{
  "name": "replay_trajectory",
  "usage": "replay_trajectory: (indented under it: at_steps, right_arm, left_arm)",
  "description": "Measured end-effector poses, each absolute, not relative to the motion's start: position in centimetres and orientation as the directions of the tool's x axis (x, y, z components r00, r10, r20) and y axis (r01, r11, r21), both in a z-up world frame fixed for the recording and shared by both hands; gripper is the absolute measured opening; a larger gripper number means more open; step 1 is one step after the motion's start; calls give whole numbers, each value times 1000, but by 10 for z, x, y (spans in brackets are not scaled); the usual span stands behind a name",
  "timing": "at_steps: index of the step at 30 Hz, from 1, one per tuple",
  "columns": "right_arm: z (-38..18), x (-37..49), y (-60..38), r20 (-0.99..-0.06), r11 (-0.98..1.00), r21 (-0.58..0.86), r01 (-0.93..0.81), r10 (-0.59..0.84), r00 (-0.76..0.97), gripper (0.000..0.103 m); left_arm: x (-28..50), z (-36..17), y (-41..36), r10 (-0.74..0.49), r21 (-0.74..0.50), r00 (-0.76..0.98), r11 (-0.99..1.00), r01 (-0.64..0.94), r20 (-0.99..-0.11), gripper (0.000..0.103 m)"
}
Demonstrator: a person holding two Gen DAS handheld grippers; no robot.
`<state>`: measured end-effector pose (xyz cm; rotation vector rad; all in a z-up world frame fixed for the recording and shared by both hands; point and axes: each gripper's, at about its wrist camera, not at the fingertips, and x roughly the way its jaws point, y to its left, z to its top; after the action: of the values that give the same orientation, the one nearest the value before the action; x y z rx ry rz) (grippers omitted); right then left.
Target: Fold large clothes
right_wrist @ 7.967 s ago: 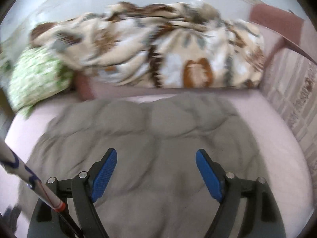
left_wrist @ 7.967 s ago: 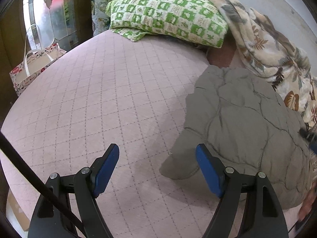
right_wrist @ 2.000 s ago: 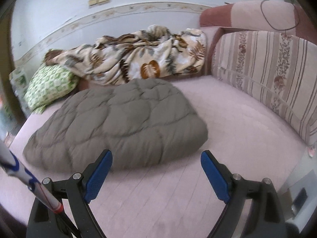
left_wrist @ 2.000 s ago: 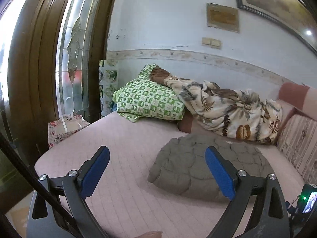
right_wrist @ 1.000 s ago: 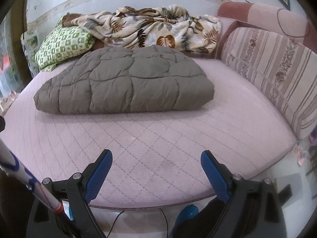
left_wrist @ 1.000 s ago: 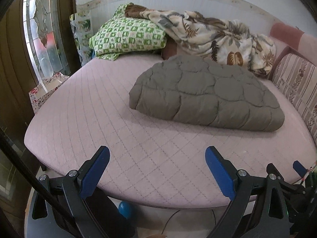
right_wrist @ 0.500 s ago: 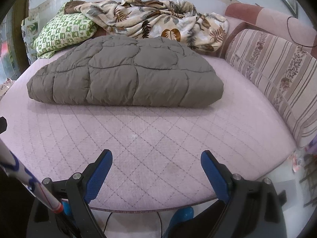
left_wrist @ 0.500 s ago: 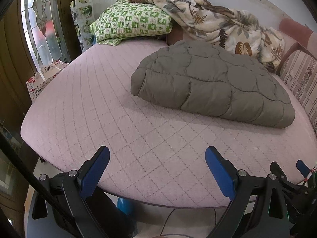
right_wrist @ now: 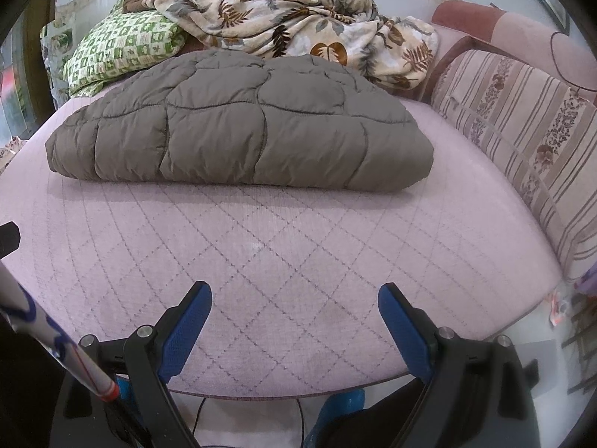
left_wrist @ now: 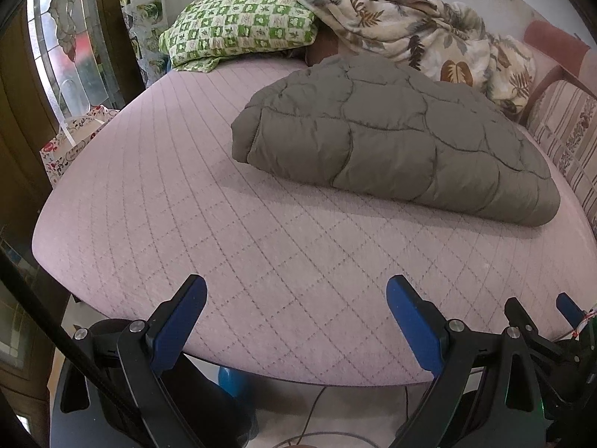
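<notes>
The bed [right_wrist: 283,261], covered in pink quilted fabric, fills both views and serves as the landmark here. Along its far edge lie a leaf-print blanket [right_wrist: 298,18] and, at the far left corner, a green checked pillow [right_wrist: 123,48]; a striped cushion [right_wrist: 522,127] lines its right side. A gift bag [left_wrist: 71,142] stands off the bed's left edge.

The coat [right_wrist: 238,127], a grey-brown quilted piece, lies on the far half of the bed, just in front of the blanket. It sits as one compact, thick bundle with rounded edges and no sleeve or hood sticking out, so the folding looks finished, or very nearly so. At most a final squaring-up seems left; whether another garment waits cannot be told.

The left gripper [left_wrist: 296,313] hangs over the bed's near edge, jaws spread wide and empty. The right gripper [right_wrist: 294,317] is beside it at the same edge, likewise wide and holding nothing. Both are well apart from the coat.
</notes>
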<state>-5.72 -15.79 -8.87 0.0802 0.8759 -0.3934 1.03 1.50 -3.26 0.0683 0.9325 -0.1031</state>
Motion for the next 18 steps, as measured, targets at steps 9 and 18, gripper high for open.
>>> replay_trajectory:
  at_steps: [9,18]
  right_arm:
    - [-88,-59,-156,-754,927,-97,362,-306,582,94]
    - [-88,-60,-157,-754,929,-99,358,-305,582,94]
  left_arm:
    - [9,-35,11,-63,19,580,991,134,-812,97]
    - [8,-35,9,-61,23,582,990,136,-811,96]
